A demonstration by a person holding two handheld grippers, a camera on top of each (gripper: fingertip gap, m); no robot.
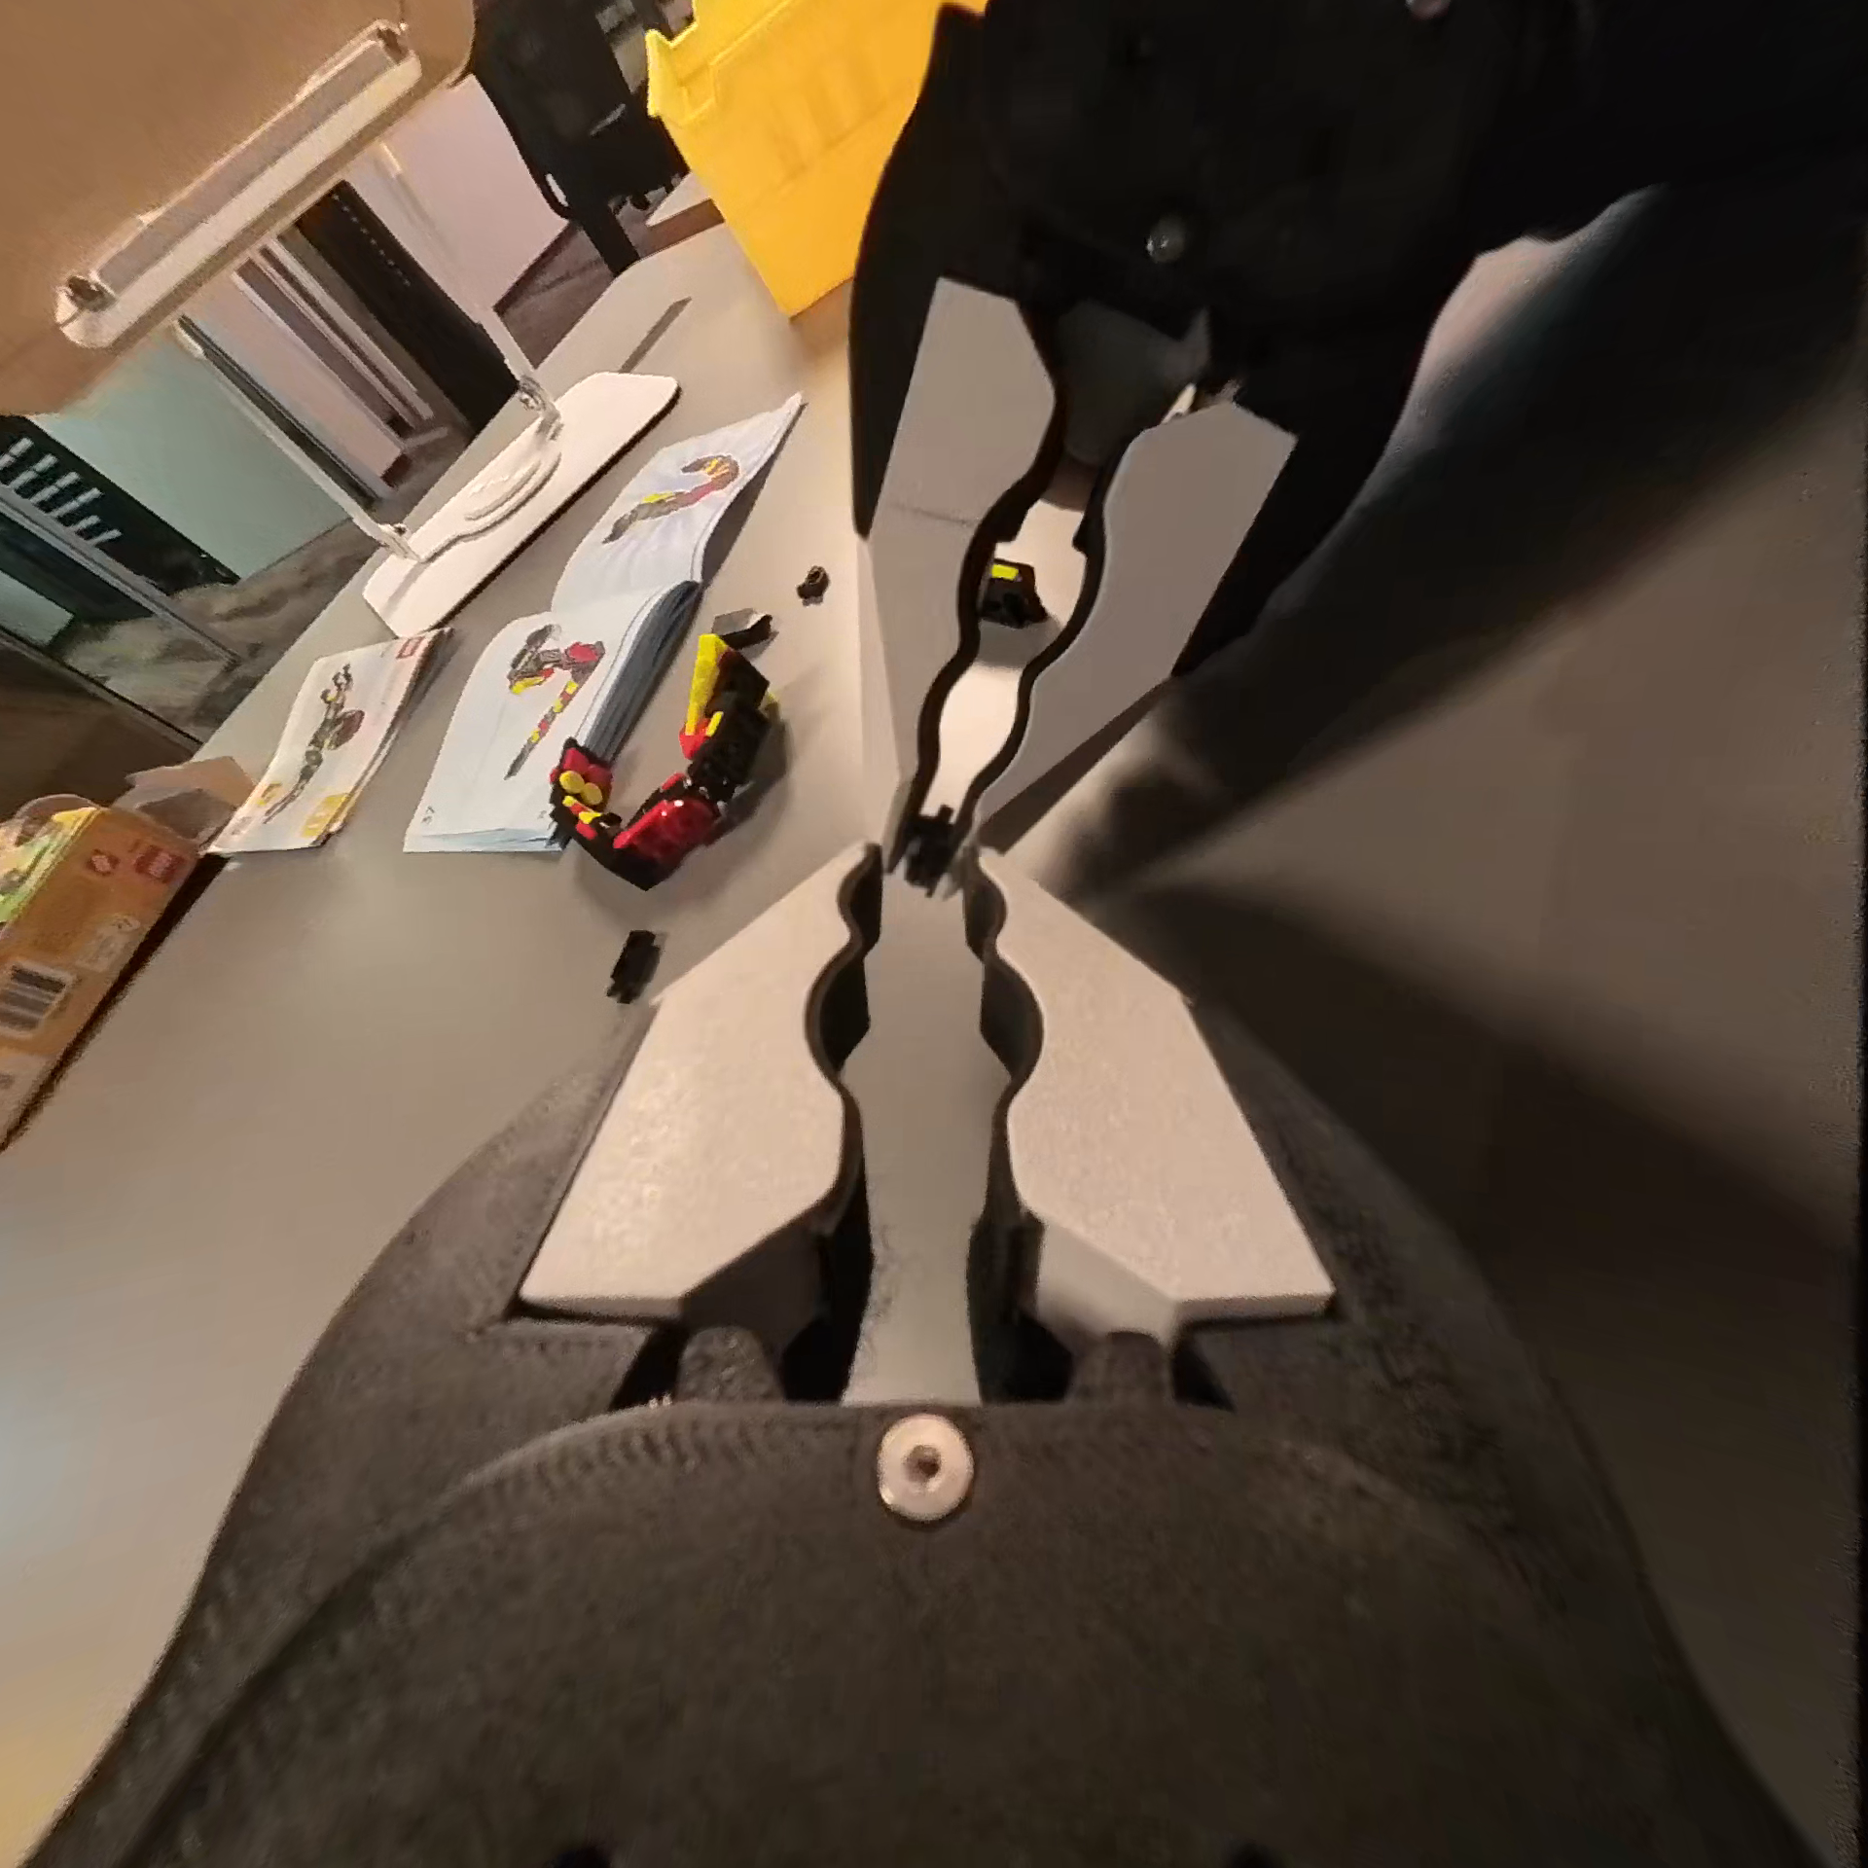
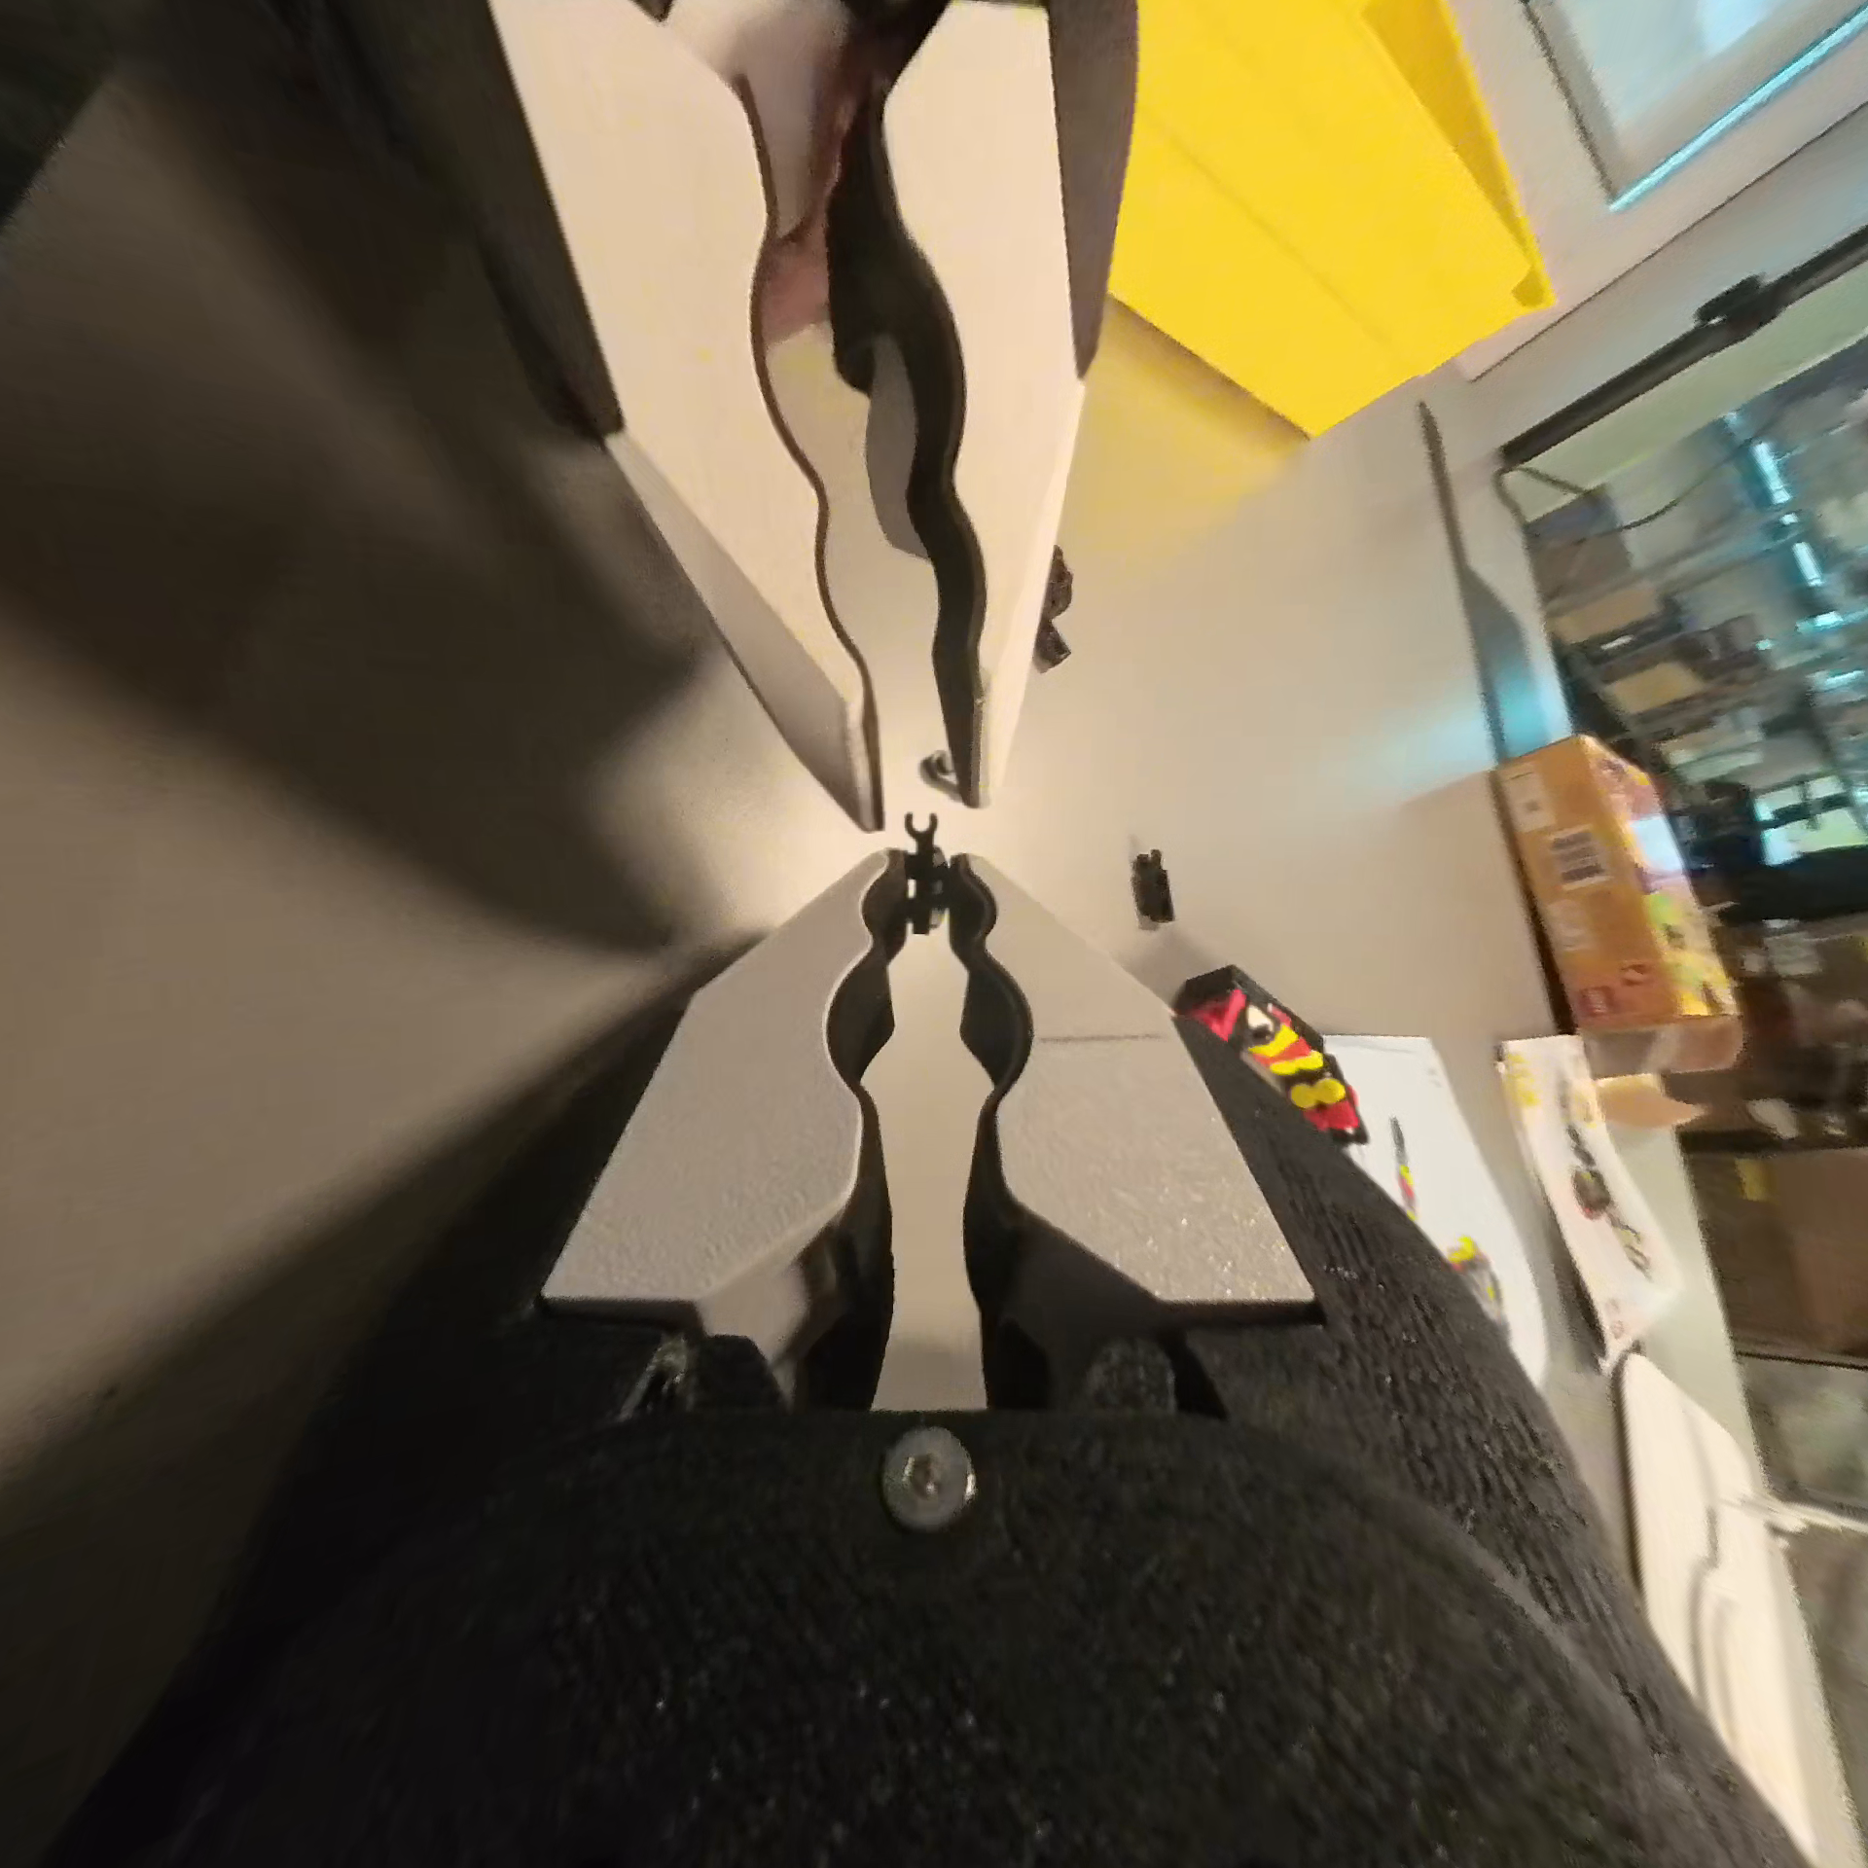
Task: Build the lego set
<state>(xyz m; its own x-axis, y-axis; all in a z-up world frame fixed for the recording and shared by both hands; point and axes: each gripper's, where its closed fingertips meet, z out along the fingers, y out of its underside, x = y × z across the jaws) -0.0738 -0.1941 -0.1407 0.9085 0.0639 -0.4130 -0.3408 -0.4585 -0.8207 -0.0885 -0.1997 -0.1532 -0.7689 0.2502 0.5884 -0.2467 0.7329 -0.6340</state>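
At the far left of the left wrist view a cardboard set box (image 1: 71, 910) lies at the edge of the grey worktop (image 1: 334, 1061), with a thin leaflet (image 1: 323, 738) beside it and then an open instruction booklet (image 1: 617, 647), behind which stands the white base of a desk lamp (image 1: 526, 495). Just right of the booklet, touching its lower corner, lies the curved red, black and yellow lego model (image 1: 677, 768), with a loose black piece (image 1: 634, 965) near it on the worktop and two more small black pieces (image 1: 748, 629) beyond it. Past these, at the back, sits a yellow bin (image 1: 799, 142). In the middle the left claw (image 1: 918, 867) has its tips a small way apart and holds nothing that can be made out; whether it touches the piece in front of it cannot be told. Meeting it tip to tip from above is the right claw (image 1: 928, 851), closed on a small black clip piece (image 2: 922, 877), whose forked end pokes out toward the left claw's fingertips (image 2: 965, 778).
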